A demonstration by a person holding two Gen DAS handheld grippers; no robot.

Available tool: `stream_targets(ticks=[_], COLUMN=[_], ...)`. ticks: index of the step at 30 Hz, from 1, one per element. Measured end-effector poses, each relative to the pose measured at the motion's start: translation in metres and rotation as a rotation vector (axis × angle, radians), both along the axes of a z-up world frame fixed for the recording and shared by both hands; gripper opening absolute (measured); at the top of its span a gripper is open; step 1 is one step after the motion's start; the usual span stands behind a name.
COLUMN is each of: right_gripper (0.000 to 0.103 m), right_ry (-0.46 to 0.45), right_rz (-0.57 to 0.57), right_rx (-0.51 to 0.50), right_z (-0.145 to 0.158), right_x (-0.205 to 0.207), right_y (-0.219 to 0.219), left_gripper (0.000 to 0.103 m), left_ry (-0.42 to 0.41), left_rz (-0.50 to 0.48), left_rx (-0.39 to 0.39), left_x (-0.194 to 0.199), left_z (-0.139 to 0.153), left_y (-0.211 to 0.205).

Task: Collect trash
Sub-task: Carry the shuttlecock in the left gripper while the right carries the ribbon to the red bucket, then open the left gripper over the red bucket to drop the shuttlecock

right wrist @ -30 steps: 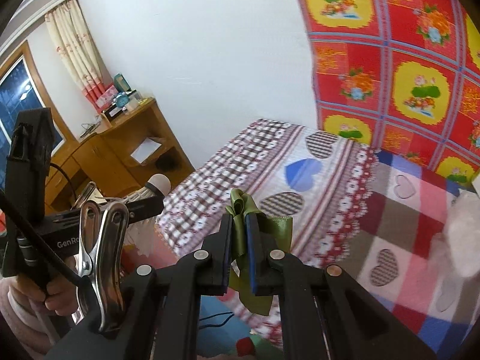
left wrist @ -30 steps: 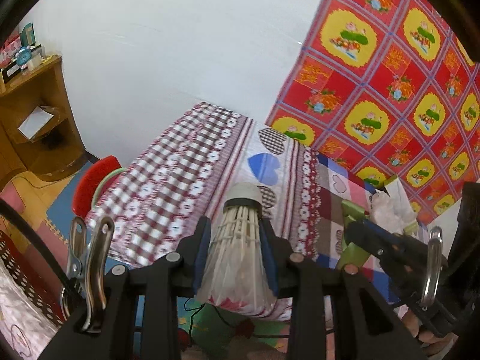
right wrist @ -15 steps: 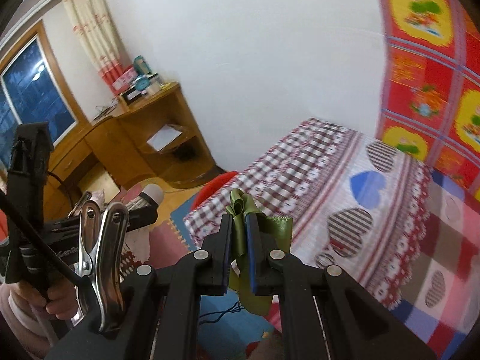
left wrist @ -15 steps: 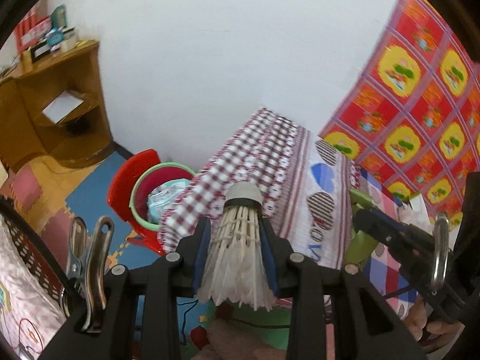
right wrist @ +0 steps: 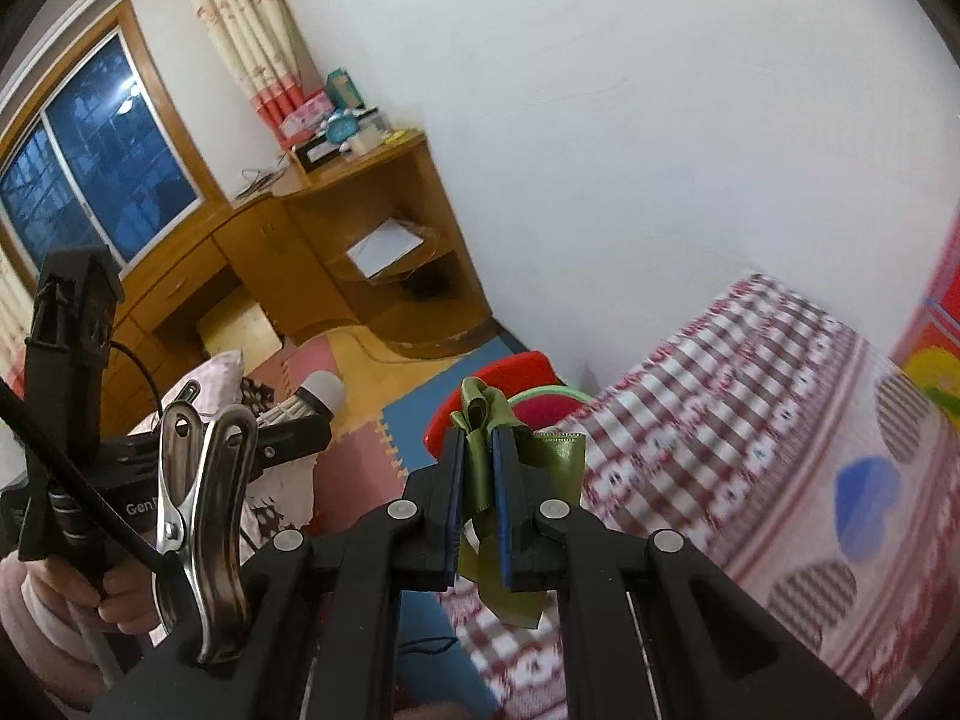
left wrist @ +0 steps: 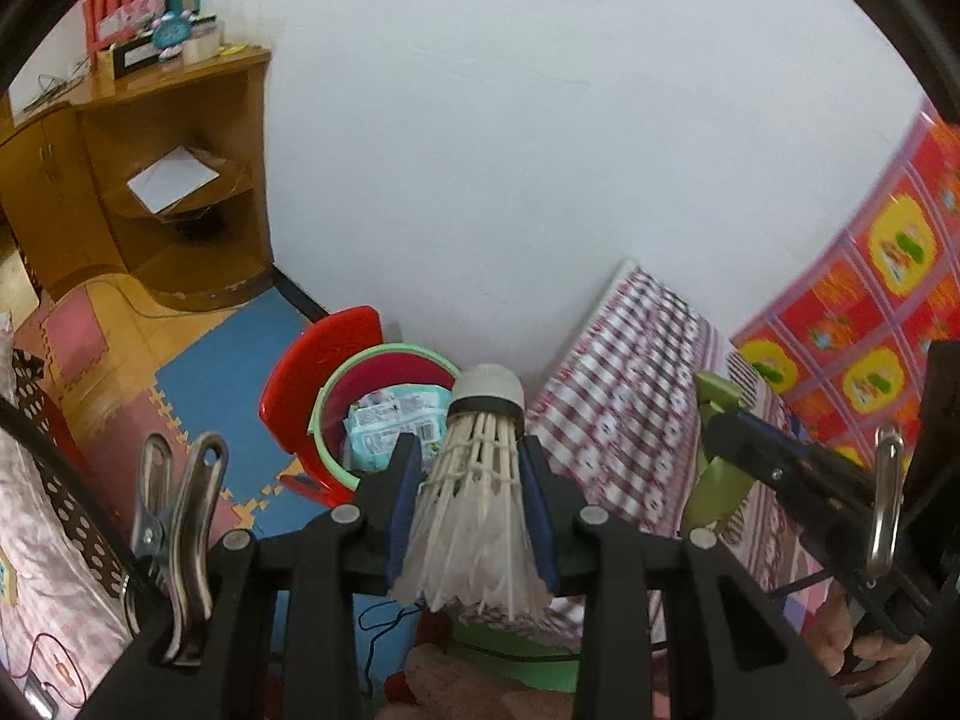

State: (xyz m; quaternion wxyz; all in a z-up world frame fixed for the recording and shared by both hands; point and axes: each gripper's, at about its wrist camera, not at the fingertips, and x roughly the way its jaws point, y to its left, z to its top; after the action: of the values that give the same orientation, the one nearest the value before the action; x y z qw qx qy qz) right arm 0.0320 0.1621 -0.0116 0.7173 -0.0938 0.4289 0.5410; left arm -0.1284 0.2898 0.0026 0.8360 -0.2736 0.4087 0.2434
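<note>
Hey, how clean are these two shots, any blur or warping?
Left wrist view: shuttlecock sharp, red patterned cloth smeared, fisheye bends the edges. Right wrist view: green ribbon crisp, checked bedspread motion-blurred, window dark.

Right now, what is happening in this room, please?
A person is collecting trash with tongs in each hand. The left tongs hold a white shuttlecock, and the right tongs are shut on a green ribbon. Both are near a red bin on the floor beside the bed; a packet already lies inside it.
</note>
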Motion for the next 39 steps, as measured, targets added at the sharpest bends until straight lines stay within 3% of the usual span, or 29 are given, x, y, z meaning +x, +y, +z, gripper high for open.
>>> stream_targets(ticks=[10,18,32,39], right_gripper=[0.010,0.010,0.010,0.010], right_ry=[0.027,0.064,0.122,0.150], right_rz=[0.021,-0.047,-0.141,-0.161], right_rx=[-0.078,-0.170,-0.302,-0.332], right_z=[-0.033,-0.070,-0.133,-0.148], right_x=[0.013,0.022,0.033,0.040], right_y=[0.075,0.125,0.167,0.181], left_gripper=[0.034,0.035,0.036,0.040], left_ry=[0.051,0.109,0.214,0.308], left_rz=[0.007,-0.076,-0.199,-0.227], left_rx=[-0.068,-0.132,-0.224,-0.247], left_x=[0.024,0.054,0.097,0.110], left_z=[-0.051,-0.114,-0.230,-0.267], left_y=[0.061,0.107,0.155,0.163])
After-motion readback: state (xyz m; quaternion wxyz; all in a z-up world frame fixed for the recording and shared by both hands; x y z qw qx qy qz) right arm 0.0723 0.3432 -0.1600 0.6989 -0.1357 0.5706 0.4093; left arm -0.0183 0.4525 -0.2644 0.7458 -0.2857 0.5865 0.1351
